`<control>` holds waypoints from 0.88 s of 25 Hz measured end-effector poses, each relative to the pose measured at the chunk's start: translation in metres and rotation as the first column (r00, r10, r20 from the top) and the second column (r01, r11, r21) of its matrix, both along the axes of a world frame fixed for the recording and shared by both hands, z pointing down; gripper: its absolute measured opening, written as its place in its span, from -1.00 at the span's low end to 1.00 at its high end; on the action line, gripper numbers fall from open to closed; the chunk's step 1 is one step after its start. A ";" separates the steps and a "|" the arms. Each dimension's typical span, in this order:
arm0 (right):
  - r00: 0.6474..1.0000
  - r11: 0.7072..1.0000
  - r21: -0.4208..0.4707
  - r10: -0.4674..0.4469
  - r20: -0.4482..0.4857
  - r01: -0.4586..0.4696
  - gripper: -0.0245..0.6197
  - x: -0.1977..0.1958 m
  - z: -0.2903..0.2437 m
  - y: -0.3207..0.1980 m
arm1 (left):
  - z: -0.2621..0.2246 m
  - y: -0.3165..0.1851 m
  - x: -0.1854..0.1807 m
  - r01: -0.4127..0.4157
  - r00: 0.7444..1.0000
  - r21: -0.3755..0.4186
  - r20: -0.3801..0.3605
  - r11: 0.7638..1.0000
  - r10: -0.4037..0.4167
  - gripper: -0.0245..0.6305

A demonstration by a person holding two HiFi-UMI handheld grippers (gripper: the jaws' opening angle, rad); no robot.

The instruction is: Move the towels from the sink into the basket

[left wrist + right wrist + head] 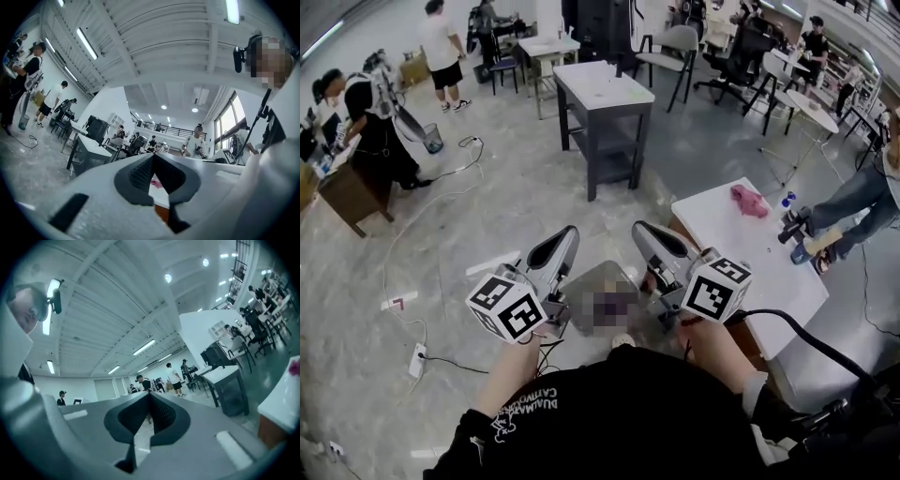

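The left gripper and right gripper were raised side by side, fingers closed together on nothing. A pink towel lay on the white worktop, well apart from both.

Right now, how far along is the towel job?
Nothing shows as done: no sink or basket is in view. In hand: nothing; the left gripper and right gripper are both shut and empty, raised. Left: a crumpled pink cloth lies on the white rectangular table, untouched.

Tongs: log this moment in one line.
left tongs: shut, empty | right tongs: shut, empty | towel: pink, on white table, untouched
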State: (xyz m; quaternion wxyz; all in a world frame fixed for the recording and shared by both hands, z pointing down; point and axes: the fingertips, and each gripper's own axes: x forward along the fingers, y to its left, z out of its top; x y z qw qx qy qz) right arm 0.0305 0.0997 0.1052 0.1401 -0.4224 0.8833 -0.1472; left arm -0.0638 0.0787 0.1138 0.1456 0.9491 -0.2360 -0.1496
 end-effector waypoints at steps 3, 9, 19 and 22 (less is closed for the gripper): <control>0.992 0.999 0.040 0.034 -0.121 -0.030 -0.91 -0.002 -0.008 0.015 | -0.011 0.025 0.007 -0.045 0.999 0.036 0.018 0.998 0.044 -0.92; 0.958 0.992 -0.017 0.119 -0.261 -0.128 -0.91 0.025 0.001 0.006 | -0.033 0.033 0.023 -0.040 0.999 0.073 0.007 0.997 0.040 -0.92; 0.974 0.997 -0.076 0.013 -0.224 -0.030 -0.91 0.057 -0.016 0.000 | -0.057 0.023 0.064 -0.020 0.999 0.095 -0.034 0.995 0.023 -0.92; 0.968 0.998 -0.051 0.033 -0.248 -0.047 -0.91 0.070 -0.019 0.003 | -0.052 0.025 0.079 -0.034 0.999 0.093 -0.005 0.995 0.034 -0.91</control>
